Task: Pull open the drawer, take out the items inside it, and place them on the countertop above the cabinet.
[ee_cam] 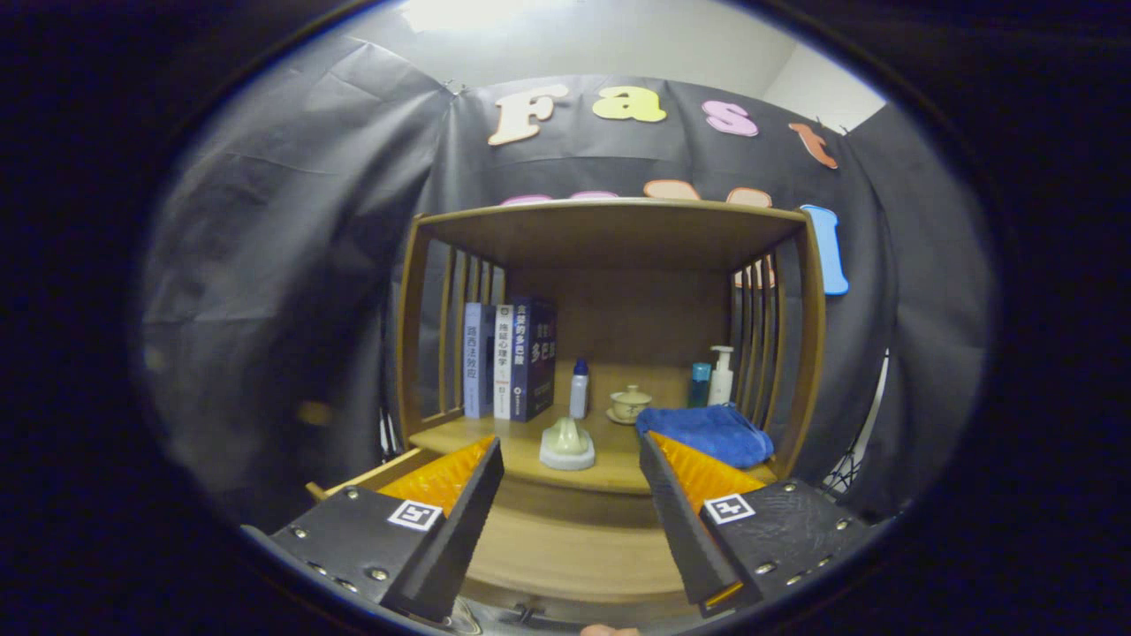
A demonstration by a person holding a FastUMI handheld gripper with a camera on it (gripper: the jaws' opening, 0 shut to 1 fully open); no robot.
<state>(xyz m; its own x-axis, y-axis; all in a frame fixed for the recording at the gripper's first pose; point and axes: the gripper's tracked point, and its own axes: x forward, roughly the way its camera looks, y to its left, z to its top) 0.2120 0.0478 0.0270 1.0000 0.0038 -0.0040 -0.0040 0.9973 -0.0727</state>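
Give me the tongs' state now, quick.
Tongs: open, holding nothing, fingers spread apart above the cabinet's wooden front, pale ornament on the countertop just beyond them.

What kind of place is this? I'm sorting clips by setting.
Probably a staged home corner in a recording booth: a wooden cabinet with books, a lidded teacup and a folded blue towel on its countertop. The gripper hovers before it, jaws open and empty.
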